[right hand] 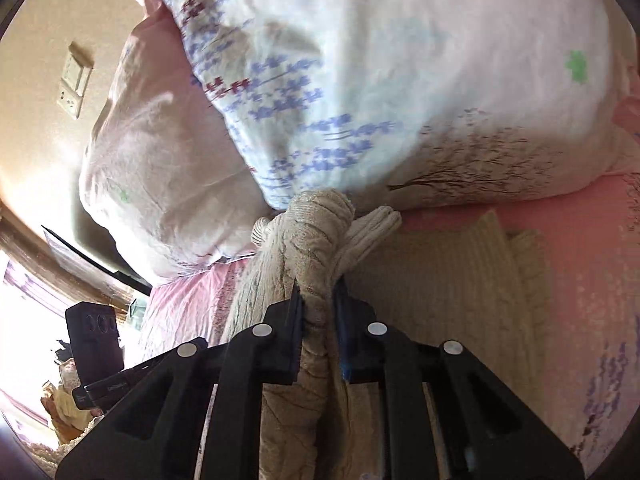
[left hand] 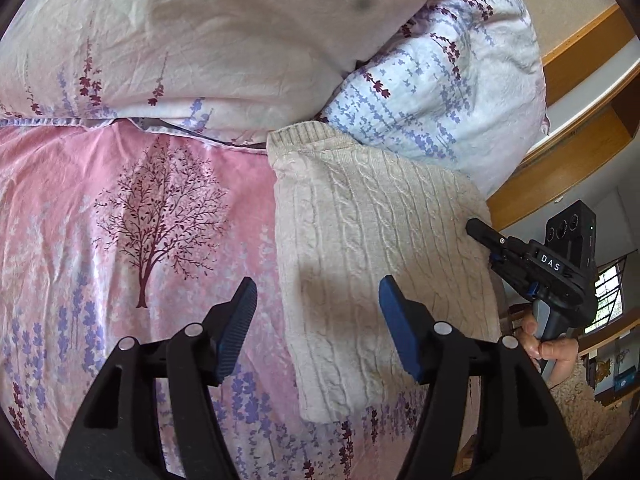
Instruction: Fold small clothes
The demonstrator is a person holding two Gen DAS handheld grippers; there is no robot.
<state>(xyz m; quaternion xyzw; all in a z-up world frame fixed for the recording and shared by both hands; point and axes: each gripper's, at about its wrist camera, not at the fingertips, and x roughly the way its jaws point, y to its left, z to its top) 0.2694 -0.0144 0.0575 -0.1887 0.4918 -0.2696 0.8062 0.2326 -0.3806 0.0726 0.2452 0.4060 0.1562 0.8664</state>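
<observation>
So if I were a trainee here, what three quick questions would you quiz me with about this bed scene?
1. True or false: the right gripper is shut on the cream knit sweater.
2. What are the left gripper's jaws doing? A) pinching the sweater B) open, holding nothing C) gripping a pillow
3. Fill in: the sweater lies on a pink bedsheet printed with a dark ____.

Key: 1 true; 2 B; 3 tree.
</observation>
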